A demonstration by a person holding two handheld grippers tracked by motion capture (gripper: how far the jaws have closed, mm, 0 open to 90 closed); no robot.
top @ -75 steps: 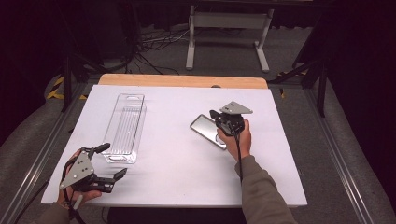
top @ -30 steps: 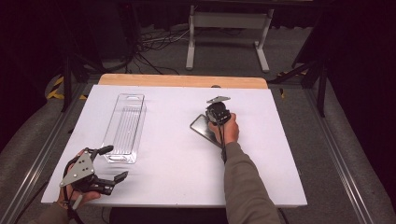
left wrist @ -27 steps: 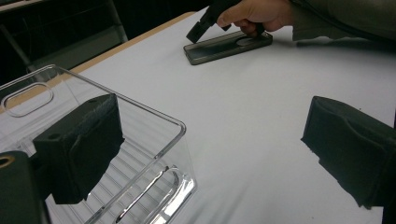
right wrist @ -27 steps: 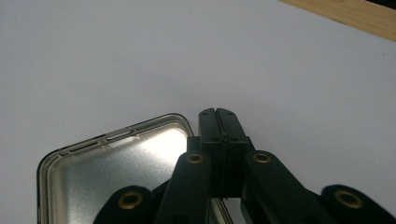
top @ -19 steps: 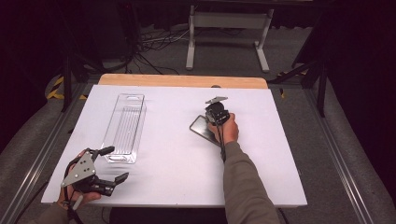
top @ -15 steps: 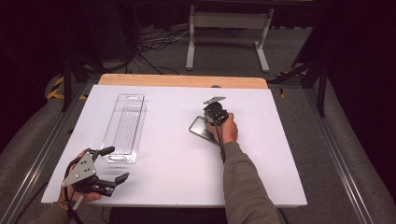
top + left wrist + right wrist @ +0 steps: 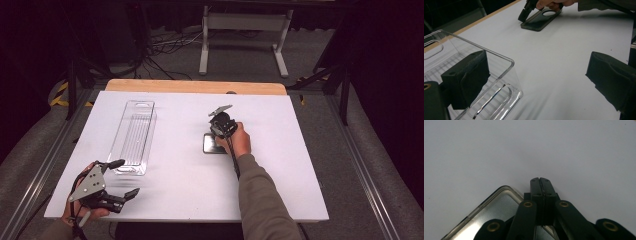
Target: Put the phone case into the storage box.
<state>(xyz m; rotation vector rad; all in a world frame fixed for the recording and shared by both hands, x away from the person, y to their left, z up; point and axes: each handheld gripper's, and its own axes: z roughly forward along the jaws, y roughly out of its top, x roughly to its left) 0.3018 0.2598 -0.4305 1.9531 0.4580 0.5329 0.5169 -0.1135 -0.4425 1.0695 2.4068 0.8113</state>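
Observation:
A dark phone case (image 7: 210, 145) with a glossy inner face lies flat on the white table, right of centre. My right gripper (image 7: 217, 129) points down at its far edge, jaws pressed together with nothing between them. In the right gripper view the shut tips (image 7: 540, 181) rest on the table just past the case's rounded corner (image 7: 496, 212). The left gripper view shows the case (image 7: 536, 22) far off under the hand and right gripper (image 7: 524, 16). My left gripper (image 7: 126, 178) lies open at the front left, (image 7: 536, 75) empty.
A long clear plastic tray (image 7: 135, 135) lies lengthwise on the left half of the table, its near corner (image 7: 506, 60) beside my left jaw. A wooden strip (image 7: 195, 86) lines the far edge. Metal rails run along both sides.
My right hand has moved left and slightly away, from the case's right side to its far edge. The case has turned squarer and slid a little left. The left gripper has stayed in place.

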